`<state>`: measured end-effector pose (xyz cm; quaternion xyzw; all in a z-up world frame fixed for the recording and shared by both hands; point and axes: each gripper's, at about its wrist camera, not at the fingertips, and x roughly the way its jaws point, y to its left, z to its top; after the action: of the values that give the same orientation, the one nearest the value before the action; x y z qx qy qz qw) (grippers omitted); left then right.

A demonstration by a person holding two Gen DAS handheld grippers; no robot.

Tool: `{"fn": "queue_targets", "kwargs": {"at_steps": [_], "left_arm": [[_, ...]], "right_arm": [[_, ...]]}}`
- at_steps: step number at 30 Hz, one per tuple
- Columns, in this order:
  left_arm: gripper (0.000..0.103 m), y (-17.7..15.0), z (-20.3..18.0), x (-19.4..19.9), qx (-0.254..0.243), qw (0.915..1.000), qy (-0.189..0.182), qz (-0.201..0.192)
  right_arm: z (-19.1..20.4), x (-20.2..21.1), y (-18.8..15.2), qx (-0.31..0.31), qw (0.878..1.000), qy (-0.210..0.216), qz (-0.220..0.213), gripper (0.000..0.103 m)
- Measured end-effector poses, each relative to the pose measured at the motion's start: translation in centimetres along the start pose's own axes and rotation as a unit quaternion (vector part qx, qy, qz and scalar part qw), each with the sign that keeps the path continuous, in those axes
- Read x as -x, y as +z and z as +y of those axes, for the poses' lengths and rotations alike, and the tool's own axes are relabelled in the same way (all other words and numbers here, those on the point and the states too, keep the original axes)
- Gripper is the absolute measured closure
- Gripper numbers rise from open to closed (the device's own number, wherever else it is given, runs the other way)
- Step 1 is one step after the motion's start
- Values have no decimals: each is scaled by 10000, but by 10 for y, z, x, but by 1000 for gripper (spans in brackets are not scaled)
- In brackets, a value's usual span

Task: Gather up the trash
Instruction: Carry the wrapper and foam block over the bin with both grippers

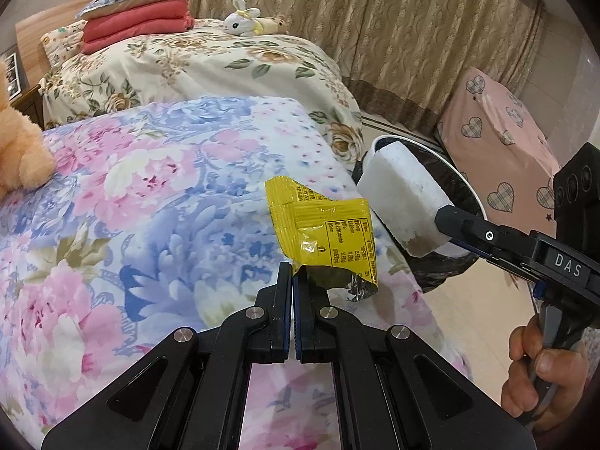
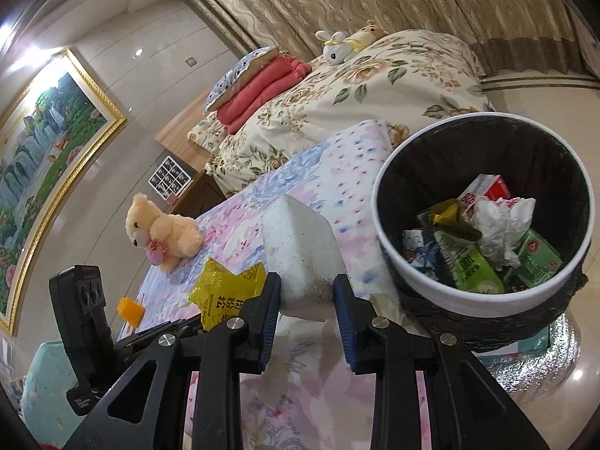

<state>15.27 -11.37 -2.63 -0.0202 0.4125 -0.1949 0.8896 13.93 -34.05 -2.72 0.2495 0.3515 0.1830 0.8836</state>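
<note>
My left gripper [image 1: 292, 273] is shut on a crumpled yellow wrapper [image 1: 318, 230] and holds it above the floral bed cover. The wrapper also shows in the right wrist view [image 2: 225, 290]. My right gripper [image 2: 306, 288] is shut on a white foam block [image 2: 300, 253] with a dirty lower end; the block also shows in the left wrist view [image 1: 403, 202], to the right of the wrapper. The white trash bin [image 2: 483, 292] with a black liner stands to the right of the block, beside the bed, and holds several pieces of trash.
A peach teddy bear [image 2: 163, 234] and a small orange object [image 2: 130, 310] lie on the blue-pink floral bed cover [image 1: 150, 206]. A second bed [image 1: 210, 60] behind holds red folded blankets and plush toys. A pink heart-patterned box [image 1: 498, 157] stands on the floor at right.
</note>
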Motion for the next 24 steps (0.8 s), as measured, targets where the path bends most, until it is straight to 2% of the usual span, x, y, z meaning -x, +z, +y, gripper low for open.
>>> {"fn": "queue_targets", "kwargs": {"at_steps": [24], "left_arm": [[102, 22, -49, -20, -393, 9988, -284, 56]], "right_arm": [[-39, 32, 17, -227, 9987, -345, -300, 74]]}}
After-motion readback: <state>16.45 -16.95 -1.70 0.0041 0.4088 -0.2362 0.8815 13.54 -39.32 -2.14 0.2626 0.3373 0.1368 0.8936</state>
